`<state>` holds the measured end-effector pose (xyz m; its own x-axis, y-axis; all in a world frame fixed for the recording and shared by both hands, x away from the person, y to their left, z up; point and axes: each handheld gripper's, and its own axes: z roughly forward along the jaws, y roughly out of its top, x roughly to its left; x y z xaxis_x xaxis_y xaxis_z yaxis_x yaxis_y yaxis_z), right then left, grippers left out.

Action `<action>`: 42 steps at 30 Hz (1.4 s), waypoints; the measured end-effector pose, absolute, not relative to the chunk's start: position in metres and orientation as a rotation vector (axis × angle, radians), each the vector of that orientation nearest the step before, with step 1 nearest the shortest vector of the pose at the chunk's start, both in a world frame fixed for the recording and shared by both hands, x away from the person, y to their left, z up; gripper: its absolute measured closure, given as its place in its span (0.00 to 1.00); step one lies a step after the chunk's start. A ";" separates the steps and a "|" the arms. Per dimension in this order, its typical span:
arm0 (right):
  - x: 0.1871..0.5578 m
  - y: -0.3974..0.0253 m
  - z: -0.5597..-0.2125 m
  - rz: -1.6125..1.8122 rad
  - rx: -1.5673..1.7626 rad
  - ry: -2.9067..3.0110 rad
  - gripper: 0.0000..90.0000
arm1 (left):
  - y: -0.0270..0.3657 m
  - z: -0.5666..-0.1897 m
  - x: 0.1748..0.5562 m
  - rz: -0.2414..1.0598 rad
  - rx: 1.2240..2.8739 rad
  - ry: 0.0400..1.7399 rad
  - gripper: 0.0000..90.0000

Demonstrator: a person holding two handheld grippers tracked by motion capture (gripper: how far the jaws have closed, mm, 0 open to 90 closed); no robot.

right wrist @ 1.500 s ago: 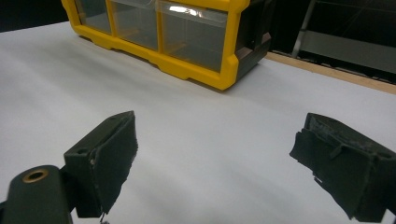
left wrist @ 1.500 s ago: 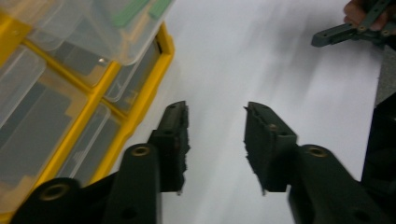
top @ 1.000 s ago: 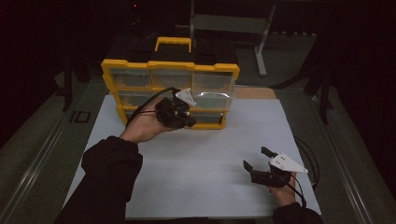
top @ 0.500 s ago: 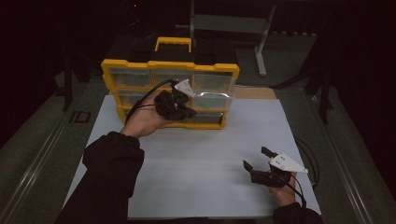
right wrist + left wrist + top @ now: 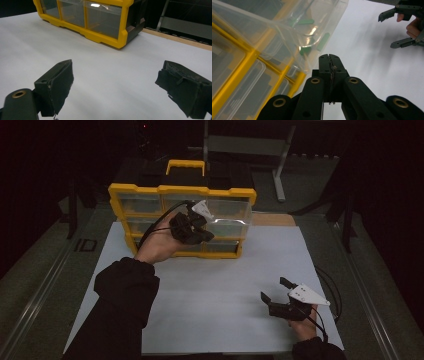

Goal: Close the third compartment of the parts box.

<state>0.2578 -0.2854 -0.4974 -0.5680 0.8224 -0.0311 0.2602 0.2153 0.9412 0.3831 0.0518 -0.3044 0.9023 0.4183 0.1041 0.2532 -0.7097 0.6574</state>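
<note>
Nearest to us, the right gripper (image 5: 273, 288) hovered low over the front right of the white sheet (image 5: 220, 285), its jaws spread wide with nothing between them, much as it had been a second before. Farther out, the left hand (image 5: 157, 245) had carried the left gripper (image 5: 329, 58) a little up and away from where it was a second earlier, so that it now stood over the middle of the yellow organizer (image 5: 182, 191) instead of its near edge. Its jaws were pressed fully together. The tilted wall of a clear bin (image 5: 307, 30) lay just beside the tips, and we could not tell whether they had pinched any of its rim. That bin sat at the right side of the organizer, canted out of line with the yellow dividers, with a few green pieces (image 5: 323, 41) loose inside it. We judged that the work in hand was drawing this bin up out of its compartment and that the lift had only begun, since the bin was still over the case. Beyond it were the carry handle (image 5: 185, 164) at the far edge and a metal stand (image 5: 280, 170) in the dark. We could read no brand or writing on the case or bins. A small mark (image 5: 85, 245) left of the sheet was too dim to make out.
</note>
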 end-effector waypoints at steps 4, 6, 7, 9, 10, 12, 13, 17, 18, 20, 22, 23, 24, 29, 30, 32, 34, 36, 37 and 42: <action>0.258 -0.285 -0.497 1.351 0.999 1.954 0.13 | 0.049 -0.304 0.384 0.333 2.394 0.484 0.99; 0.258 -0.285 -0.497 1.353 1.001 1.953 0.13 | 0.049 -0.304 0.385 0.331 2.391 0.484 1.00; 0.258 -0.285 -0.497 1.353 1.001 1.953 0.13 | 0.048 -0.304 0.385 0.328 2.391 0.485 1.00; 0.258 -0.285 -0.497 1.355 1.003 1.952 0.13 | 0.047 -0.304 0.385 0.339 2.388 0.481 0.99; 0.258 -0.285 -0.497 1.353 1.002 1.953 0.13 | 0.046 -0.303 0.385 0.340 2.389 0.478 1.00; 0.258 -0.285 -0.497 1.353 1.001 1.953 0.13 | 0.043 -0.302 0.386 0.353 2.391 0.479 1.00; 0.258 -0.285 -0.497 1.353 1.001 1.953 0.13 | 0.043 -0.302 0.386 0.353 2.391 0.479 0.99; 0.258 -0.285 -0.497 1.352 1.000 1.955 0.13 | 0.040 -0.300 0.388 0.366 2.387 0.482 0.99; 0.258 -0.285 -0.497 1.353 1.001 1.955 0.13 | 0.039 -0.301 0.389 0.360 2.384 0.487 1.00; 0.258 -0.285 -0.497 1.353 1.001 1.955 0.13 | 0.038 -0.301 0.390 0.360 2.384 0.486 0.99; 0.258 -0.285 -0.497 1.354 1.001 1.954 0.13 | 0.038 -0.301 0.390 0.359 2.383 0.490 0.99; 0.258 -0.285 -0.497 1.354 1.001 1.954 0.13 | 0.037 -0.301 0.391 0.361 2.384 0.489 0.99; 0.258 -0.285 -0.498 1.354 1.000 1.955 0.13 | 0.037 -0.301 0.391 0.362 2.386 0.487 0.99; 0.259 -0.285 -0.498 1.355 1.002 1.955 0.13 | 0.036 -0.301 0.392 0.373 2.389 0.496 0.99; 0.259 -0.285 -0.498 1.354 1.000 1.956 0.13 | 0.037 -0.301 0.393 0.376 2.385 0.501 1.00; 0.259 -0.285 -0.498 1.354 1.000 1.956 0.13 | 0.037 -0.301 0.395 0.378 2.382 0.507 0.99; 0.259 -0.285 -0.498 1.356 1.000 1.956 0.13 | 0.037 -0.301 0.396 0.377 2.376 0.518 0.99; 0.259 -0.285 -0.498 1.356 1.000 1.956 0.13 | 0.036 -0.302 0.397 0.378 2.374 0.521 0.99; 0.259 -0.285 -0.498 1.355 0.999 1.958 0.13 | 0.036 -0.302 0.397 0.379 2.375 0.521 0.99; 0.260 -0.285 -0.498 1.358 0.998 1.957 0.13 | 0.035 -0.303 0.399 0.385 2.379 0.520 0.99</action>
